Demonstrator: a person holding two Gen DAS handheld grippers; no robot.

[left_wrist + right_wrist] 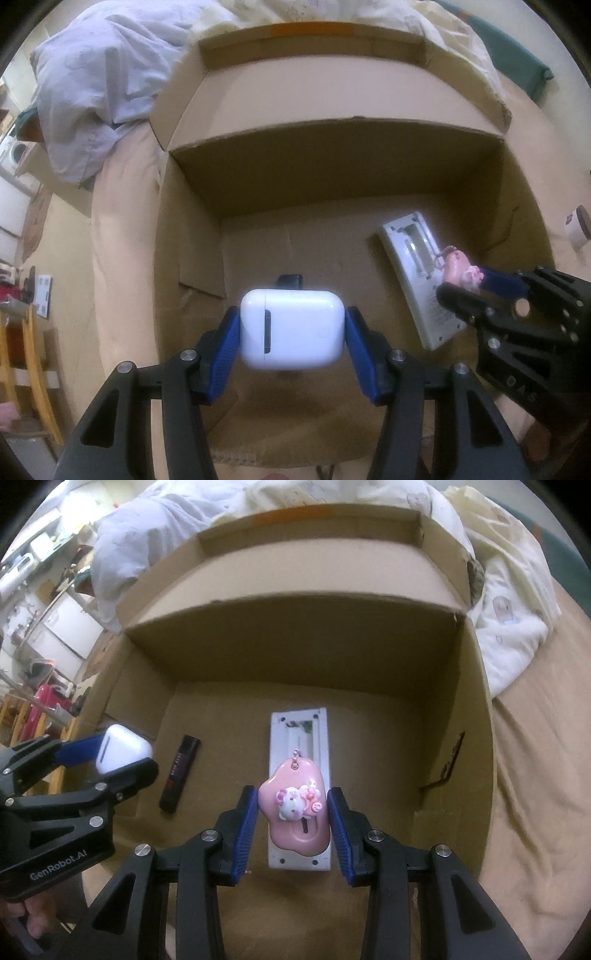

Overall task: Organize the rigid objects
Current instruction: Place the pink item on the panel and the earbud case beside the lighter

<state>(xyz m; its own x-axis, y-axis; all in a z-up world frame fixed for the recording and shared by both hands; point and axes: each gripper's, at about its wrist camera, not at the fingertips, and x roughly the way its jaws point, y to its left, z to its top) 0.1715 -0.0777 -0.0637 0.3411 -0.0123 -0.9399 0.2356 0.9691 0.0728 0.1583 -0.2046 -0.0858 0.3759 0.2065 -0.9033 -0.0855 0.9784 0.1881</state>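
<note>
While gripped, pink charm [295,808] lengthwise along white remote [299,731].

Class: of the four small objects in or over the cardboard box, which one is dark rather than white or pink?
The slim black stick-shaped case lying on the box floor; the earbud case, the flat white device and the pink charm are pale.

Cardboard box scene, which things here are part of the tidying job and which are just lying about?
Part of the job:
- cardboard box
- white earbud case, gripped by left gripper
- pink charm case, gripped by right gripper
- white remote, in the box
- black stick, in the box

Lying about:
- bedding
- small round jar
</note>
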